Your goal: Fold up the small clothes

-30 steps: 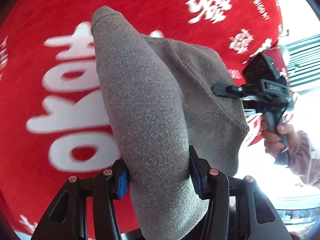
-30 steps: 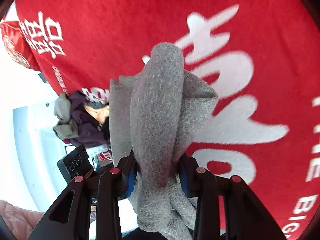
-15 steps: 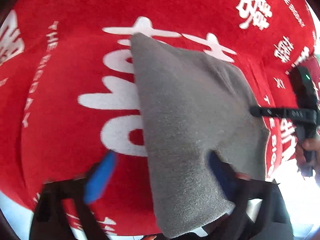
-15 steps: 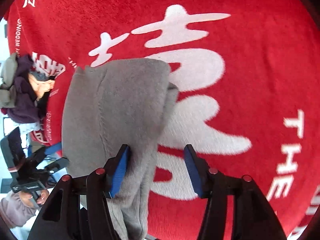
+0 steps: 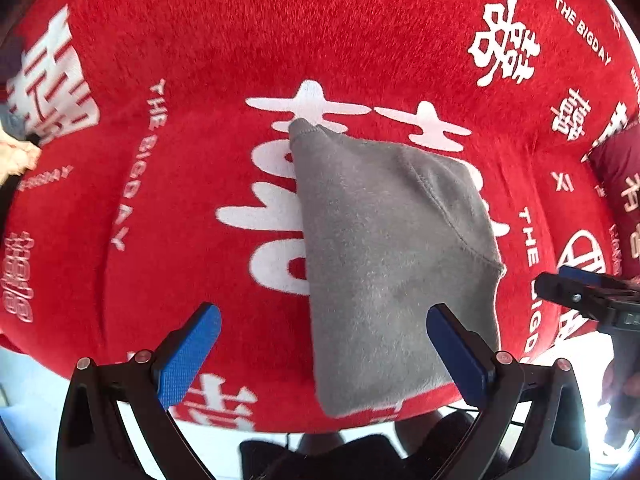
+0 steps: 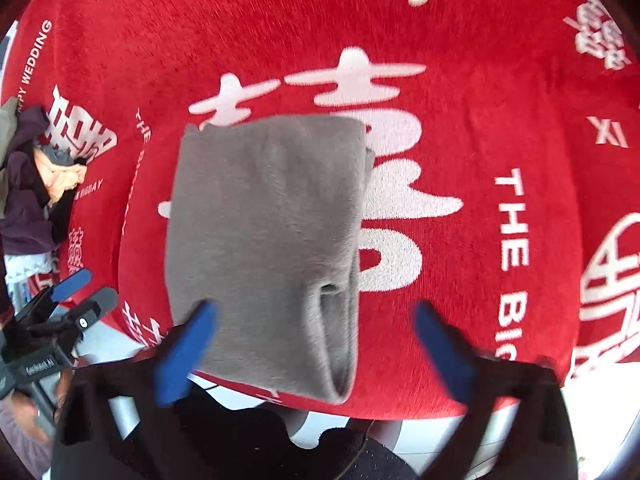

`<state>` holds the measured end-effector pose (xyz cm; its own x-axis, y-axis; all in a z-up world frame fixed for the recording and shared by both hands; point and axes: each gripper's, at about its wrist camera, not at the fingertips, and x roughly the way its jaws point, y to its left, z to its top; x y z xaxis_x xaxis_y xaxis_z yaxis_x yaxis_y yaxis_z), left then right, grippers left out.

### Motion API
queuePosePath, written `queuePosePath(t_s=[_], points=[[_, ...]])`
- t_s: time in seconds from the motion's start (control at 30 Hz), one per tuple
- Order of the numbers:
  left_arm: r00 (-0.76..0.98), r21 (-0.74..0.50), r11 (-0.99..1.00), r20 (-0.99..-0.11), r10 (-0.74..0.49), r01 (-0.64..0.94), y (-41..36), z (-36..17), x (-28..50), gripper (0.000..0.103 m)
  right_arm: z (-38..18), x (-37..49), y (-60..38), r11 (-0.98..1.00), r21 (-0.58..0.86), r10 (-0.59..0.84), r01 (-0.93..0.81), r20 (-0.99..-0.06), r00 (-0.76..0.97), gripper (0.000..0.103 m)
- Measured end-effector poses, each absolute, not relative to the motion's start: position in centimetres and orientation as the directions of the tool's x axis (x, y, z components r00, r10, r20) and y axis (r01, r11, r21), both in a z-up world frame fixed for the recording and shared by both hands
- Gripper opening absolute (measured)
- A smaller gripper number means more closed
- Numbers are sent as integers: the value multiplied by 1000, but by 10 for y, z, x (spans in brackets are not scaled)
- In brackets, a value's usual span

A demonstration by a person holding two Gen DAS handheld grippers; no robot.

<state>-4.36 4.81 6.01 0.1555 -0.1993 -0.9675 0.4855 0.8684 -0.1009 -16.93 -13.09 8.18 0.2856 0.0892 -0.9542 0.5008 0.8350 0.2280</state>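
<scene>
Left gripper (image 5: 323, 350) spread wide, blue pads (image 5: 188, 354) apart and pinching nothing. Right gripper (image 6: 316, 354) likewise spread wide and empty, its pads (image 6: 186, 354) blurred.

Just ahead of both sets of fingers, and partly between them in each wrist view: the grey garment (image 5: 394, 268), flat on the red cloth (image 5: 200, 40). From the left wrist, near edge of the garment between the pads but nearer the right-hand one, not touching either as far as could be told. From the right wrist, near edge overlapped by the left-hand pad, contact not clear through the blur.

Step in hand, by judgement: release after a fold, garment lying doubled and let go. Next move, probably: either one more fold across the short way, calling for a fresh pinch on a near corner by each gripper, or removal of the piece to one side and a reach toward the pile of dark clothes (image 6: 28, 184), far off to the left of the right fingers.

Look of the garment: soft, fuzzy knit, folded into a rough rectangle, layered open edge at the near right corner, a stitched seam curving across the top, far corner tapering to a point over the white characters (image 5: 308, 104).
</scene>
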Motion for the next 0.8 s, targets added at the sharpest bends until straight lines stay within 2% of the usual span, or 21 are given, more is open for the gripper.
queuePosePath(t_s=[0.23,0.37,0.63,0.8], points=[[182,-28,879,-975,-130,476,50,92,-51,103,119,-170,-105,822,171,33,543,-967,254,103],[133,-9,874,-987,-85,486,49,98,-56,103,132,-174,-89,838,123,16,531,-979,201,103],[86,-70,862,-988,-130,501,48,117,-69,103,147,-175,-73,837,60,-20,544,-990,140,103],[115,-40,865,-987,-112,501,49,126,-71,103,152,-173,-69,845,18,-52,535,-992,115,103]])
